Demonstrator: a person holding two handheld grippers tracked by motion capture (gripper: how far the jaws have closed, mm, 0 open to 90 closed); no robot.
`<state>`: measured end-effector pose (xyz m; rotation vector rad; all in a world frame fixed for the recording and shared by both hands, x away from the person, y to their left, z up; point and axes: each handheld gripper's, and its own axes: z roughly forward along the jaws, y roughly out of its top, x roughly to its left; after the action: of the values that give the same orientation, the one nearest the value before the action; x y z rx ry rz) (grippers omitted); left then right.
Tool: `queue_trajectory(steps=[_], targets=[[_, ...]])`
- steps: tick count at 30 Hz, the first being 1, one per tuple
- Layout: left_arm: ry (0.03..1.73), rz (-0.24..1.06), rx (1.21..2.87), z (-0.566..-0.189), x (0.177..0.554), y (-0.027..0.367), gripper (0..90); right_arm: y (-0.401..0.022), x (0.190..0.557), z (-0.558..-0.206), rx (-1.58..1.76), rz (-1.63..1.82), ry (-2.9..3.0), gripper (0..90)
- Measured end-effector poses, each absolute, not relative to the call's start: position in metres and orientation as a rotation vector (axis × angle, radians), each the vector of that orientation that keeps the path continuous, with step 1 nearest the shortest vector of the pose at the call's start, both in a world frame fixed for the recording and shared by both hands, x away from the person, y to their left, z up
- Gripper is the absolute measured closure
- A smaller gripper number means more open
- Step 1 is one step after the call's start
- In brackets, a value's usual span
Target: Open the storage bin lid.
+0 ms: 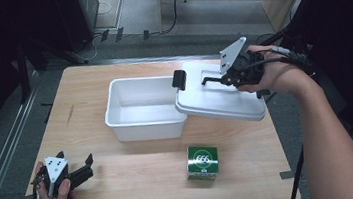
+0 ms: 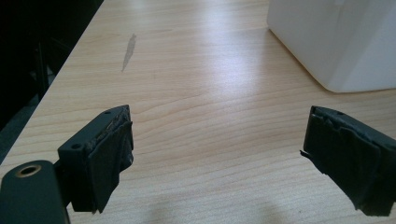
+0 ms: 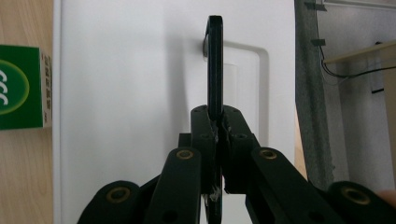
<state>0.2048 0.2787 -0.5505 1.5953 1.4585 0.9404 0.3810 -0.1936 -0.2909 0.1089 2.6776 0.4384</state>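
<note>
Lid [image 1: 219, 97] right of bin [image 1: 145, 108] (overlapping)

Evenly lit from above, bright on the desk [image 1: 137, 169], dark at the left and right margins of the high view. Soft, short shadows under the white bin [image 1: 145, 108] and its lid [image 1: 219, 97]. Broad pale glare across the wood in the left gripper view, strongest near the middle. Slightly soft throughout, with low resolution in the high view. Black fingers [image 3: 208, 140] close to the lens in the right gripper view, dark and nearly without detail; white lid surface there near overexposed. Green box [image 3: 21, 86] a little blurred at the edge.
</note>
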Motion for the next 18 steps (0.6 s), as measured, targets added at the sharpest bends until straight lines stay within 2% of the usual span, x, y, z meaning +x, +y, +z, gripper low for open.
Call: queue_trajectory(steps=[18], targets=[[1.46, 0.945, 1.593, -0.551, 0.205, 0.279, 9.0, -0.241, 0.378, -0.318, 0.221, 0.43, 2.668, 86.1]])
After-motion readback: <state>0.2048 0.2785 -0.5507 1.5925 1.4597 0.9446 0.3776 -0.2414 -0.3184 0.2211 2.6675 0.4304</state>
